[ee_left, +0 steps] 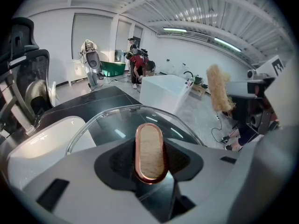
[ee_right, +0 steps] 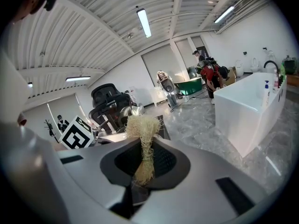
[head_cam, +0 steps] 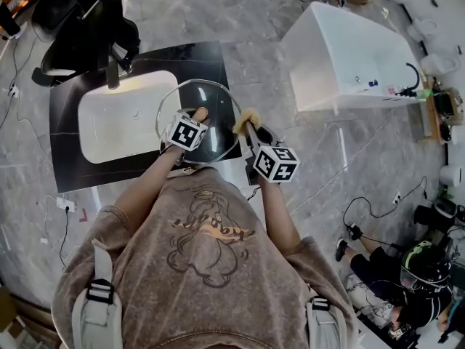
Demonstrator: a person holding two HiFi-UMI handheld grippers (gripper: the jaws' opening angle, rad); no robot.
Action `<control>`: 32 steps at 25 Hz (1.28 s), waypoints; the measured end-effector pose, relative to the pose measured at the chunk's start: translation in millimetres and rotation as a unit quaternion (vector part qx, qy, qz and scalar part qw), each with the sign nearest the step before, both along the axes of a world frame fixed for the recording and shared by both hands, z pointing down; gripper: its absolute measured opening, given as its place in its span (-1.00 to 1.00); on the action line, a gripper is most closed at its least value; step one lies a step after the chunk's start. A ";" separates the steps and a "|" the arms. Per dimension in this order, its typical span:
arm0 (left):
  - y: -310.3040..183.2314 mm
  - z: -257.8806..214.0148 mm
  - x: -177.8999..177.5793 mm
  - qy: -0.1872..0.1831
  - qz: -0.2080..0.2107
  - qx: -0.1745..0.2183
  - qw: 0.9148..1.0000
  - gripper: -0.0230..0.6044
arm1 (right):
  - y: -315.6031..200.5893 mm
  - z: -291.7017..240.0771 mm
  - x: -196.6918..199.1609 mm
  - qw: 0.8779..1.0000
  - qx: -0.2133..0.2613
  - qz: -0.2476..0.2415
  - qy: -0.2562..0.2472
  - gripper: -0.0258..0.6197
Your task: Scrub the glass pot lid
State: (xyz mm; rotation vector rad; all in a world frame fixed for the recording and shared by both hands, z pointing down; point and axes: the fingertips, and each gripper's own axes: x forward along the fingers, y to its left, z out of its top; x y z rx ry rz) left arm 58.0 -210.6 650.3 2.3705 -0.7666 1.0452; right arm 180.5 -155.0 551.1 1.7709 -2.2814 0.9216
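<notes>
- Glass pot lid (head_cam: pixel 216 102): round, transparent, thin metal rim. It is over right part of glossy black counter (head_cam: pixel 67 167), beside white rounded sink (head_cam: pixel 120 118).
- Lid handle (ee_left: pixel 150 151): oval, copper-coloured border, pale grainy top (looks like wood or cork).
- Left gripper (head_cam: pixel 195 120): jaws closed on this handle, half wide.
- Right gripper (head_cam: pixel 252 129): jaws narrow, pinching straw-coloured fibrous scrubber (ee_right: pixel 142 135); frayed tuft near lid rim.

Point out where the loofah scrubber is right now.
In the head view the loofah scrubber sits pinched in the right gripper, beside the glass lid's right rim.
</notes>
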 end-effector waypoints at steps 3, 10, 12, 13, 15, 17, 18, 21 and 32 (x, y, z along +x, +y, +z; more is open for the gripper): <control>-1.3 1.3 1.3 0.001 0.001 0.004 1.000 -0.35 | -0.2 0.8 -1.0 1.000 -0.002 -0.001 0.000 -0.77; -3.0 2.1 3.2 0.010 -0.006 0.013 1.000 -0.26 | 0.4 5.4 -7.4 1.000 -0.007 -0.008 -0.002 -0.77; -2.9 -1.6 4.1 0.015 -0.008 0.013 1.000 -0.17 | 0.7 5.7 -8.7 1.000 -0.007 -0.011 -0.003 -0.77; -3.4 -4.0 4.3 0.017 -0.009 0.015 1.000 -0.16 | 0.7 5.9 -9.2 1.000 -0.007 -0.012 -0.003 -0.77; -4.9 -10.4 3.9 0.025 -0.015 0.020 0.999 -0.16 | 0.5 6.0 -10.0 1.000 -0.008 -0.013 -0.004 -0.77; -10.0 -22.0 1.5 0.040 -0.034 0.038 0.998 -0.17 | 0.3 6.6 -10.3 1.000 -0.009 -0.014 -0.004 -0.77; -14.0 -30.1 -0.4 0.054 -0.049 0.053 0.996 -0.21 | 0.4 7.1 -10.3 1.000 -0.009 -0.015 -0.004 -0.77; -22.9 -49.9 -6.0 0.091 -0.087 0.082 0.989 -0.73 | 0.6 8.4 -10.6 1.000 -0.010 -0.017 -0.004 -0.77; -9.5 -83.4 -13.8 0.113 -0.075 0.060 0.989 -0.87 | 3.7 -5.2 -17.9 0.999 0.005 -0.032 -0.002 -0.77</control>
